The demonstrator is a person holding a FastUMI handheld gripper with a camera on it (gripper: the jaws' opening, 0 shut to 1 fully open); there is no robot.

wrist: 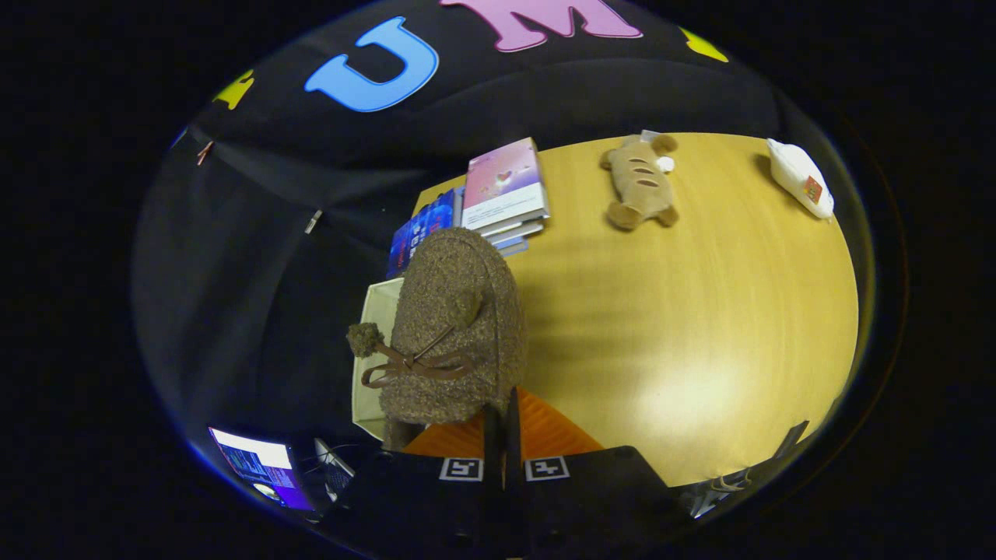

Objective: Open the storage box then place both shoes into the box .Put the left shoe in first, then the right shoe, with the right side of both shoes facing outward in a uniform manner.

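The hand-held gripper point(503, 424), fingers pinching the fuzzy brown shoe point(455, 330), holds it directly above the storage box point(375, 350), toe pointing away.

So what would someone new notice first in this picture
First, the fuzzy brown shoe with its bow, held up just ahead of the gripper, whose fingers are pinched together on its edge, above a pale box. Beyond it on the yellow table sit a stack of books and a plush toy.
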